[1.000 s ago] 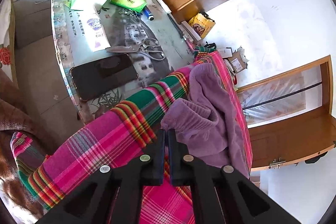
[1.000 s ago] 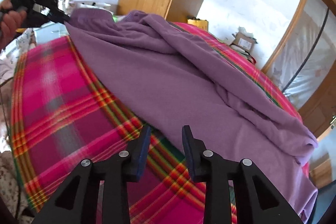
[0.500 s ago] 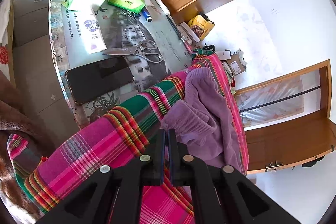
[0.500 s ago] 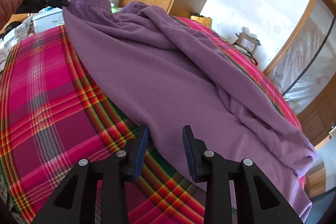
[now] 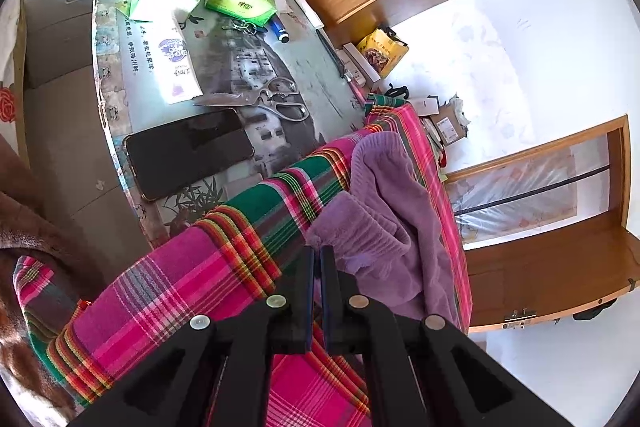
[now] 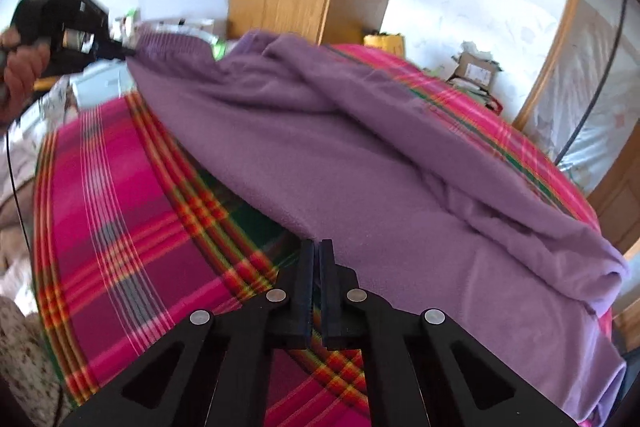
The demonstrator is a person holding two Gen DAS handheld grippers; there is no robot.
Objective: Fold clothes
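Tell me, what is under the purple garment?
The purple garment lies on a pink plaid cloth, which shows along its near and far sides. Whatever else is beneath the garment is covered and cannot be seen.

Both wrist views close over plaid cloth [image 5: 192, 287]; share purple garment [image 6: 360, 167].

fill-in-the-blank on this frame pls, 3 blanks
1. The left gripper is shut on the ribbed waistband of the ____ garment.
2. On the table, the phone lies next to metal ____.
3. The garment lies on a ____ plaid sheet.

Missing: purple; scissors; pink
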